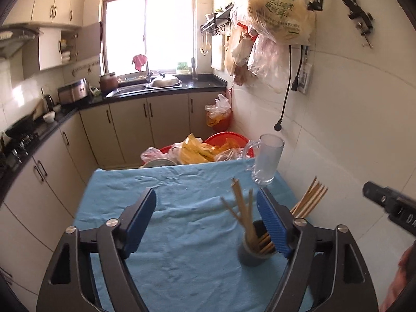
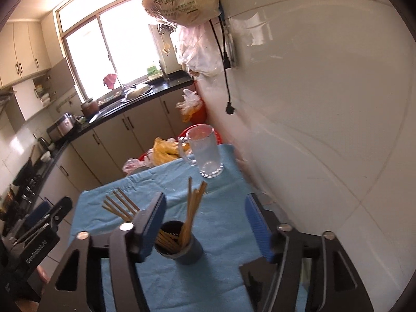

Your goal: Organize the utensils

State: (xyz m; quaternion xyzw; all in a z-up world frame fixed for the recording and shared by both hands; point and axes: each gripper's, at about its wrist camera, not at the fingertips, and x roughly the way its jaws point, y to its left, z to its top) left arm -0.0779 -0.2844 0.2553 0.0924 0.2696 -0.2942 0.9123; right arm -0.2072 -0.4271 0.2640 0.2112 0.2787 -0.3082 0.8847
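Both my left gripper [image 1: 206, 218] and right gripper [image 2: 205, 223] gape empty at lower centre, since the chopsticks [image 2: 191, 217] stand gathered in the dark cup [image 2: 186, 251].

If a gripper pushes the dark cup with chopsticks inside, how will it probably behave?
The dark cup may tip easily: the chopsticks stand tall and lean sideways. It will probably drag rather than slide, since the blue cloth beneath is wrinkled.

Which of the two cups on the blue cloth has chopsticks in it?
The dark cup, nearest the grippers, holds the chopsticks. The clear glass mug with a handle, at the far edge near the wall, is empty.
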